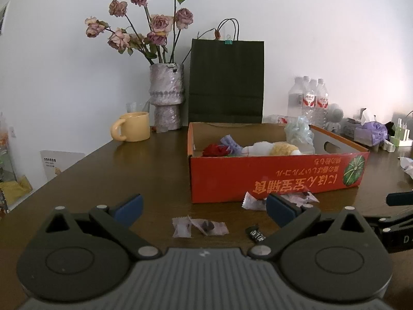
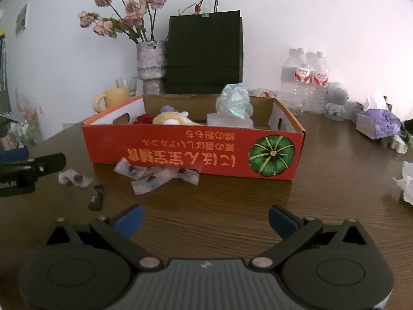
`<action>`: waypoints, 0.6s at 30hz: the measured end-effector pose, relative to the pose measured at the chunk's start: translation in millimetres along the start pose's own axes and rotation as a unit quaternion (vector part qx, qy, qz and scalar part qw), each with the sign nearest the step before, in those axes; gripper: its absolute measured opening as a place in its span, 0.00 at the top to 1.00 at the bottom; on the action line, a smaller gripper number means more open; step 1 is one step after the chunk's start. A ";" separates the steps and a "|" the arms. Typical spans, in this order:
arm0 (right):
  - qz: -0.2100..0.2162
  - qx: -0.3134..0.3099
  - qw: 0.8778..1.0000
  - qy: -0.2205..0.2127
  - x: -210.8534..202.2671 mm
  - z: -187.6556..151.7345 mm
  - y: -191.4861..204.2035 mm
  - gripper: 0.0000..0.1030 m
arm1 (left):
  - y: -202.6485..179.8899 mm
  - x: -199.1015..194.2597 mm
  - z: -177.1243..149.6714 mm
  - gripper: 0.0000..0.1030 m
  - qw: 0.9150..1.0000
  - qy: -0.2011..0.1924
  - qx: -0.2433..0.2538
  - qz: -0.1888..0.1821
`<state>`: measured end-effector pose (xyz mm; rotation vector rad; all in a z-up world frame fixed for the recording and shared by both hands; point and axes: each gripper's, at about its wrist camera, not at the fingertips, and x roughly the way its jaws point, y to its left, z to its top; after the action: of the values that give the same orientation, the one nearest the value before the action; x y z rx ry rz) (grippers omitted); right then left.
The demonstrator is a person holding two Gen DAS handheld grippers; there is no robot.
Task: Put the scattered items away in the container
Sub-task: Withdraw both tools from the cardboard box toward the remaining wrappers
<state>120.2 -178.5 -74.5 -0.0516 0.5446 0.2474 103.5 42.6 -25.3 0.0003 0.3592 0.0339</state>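
An orange cardboard box (image 1: 273,178) (image 2: 180,152) stands on the brown table and holds a plush toy (image 1: 273,148), a red item and crumpled plastic (image 2: 235,100). Pale candy wrappers (image 1: 198,227) (image 2: 74,178) lie between my left gripper's fingers on the table. More wrappers (image 1: 258,201) (image 2: 155,178) lie against the box's front wall. A small black packet (image 1: 255,235) (image 2: 96,197) lies nearby. My left gripper (image 1: 204,208) is open and empty, low over the wrappers. My right gripper (image 2: 205,219) is open and empty over bare table in front of the box.
A vase of dried roses (image 1: 167,98), a yellow mug (image 1: 133,126), a dark paper bag (image 1: 227,80) and water bottles (image 1: 309,100) stand behind the box. Crumpled white paper (image 2: 406,183) lies at the right. A tissue pack (image 2: 379,124) sits far right.
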 end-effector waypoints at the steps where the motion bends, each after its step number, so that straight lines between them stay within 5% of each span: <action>1: 0.000 0.001 1.000 -0.001 -0.3 -0.5 -0.9 0.00 | 0.7 0.0 0.2 0.00 1.000 0.001 -0.003 0.003; 10: -0.002 -0.007 1.000 0.010 3.8 -0.2 1.4 0.00 | -2.8 5.3 -8.9 0.00 0.999 0.037 0.009 0.026; 13: -0.002 -0.003 1.000 0.011 4.2 -0.3 0.5 0.00 | -12.3 -9.9 -22.4 0.00 0.998 -0.014 0.036 0.042; 18: -0.006 -0.002 1.000 0.013 4.9 -0.4 -0.3 0.00 | -28.7 -18.4 -41.2 0.00 0.994 -0.042 0.084 0.057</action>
<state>124.1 -177.8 -77.4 -0.0612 0.5700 0.2367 72.8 13.1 -57.6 0.1889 0.2763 0.1170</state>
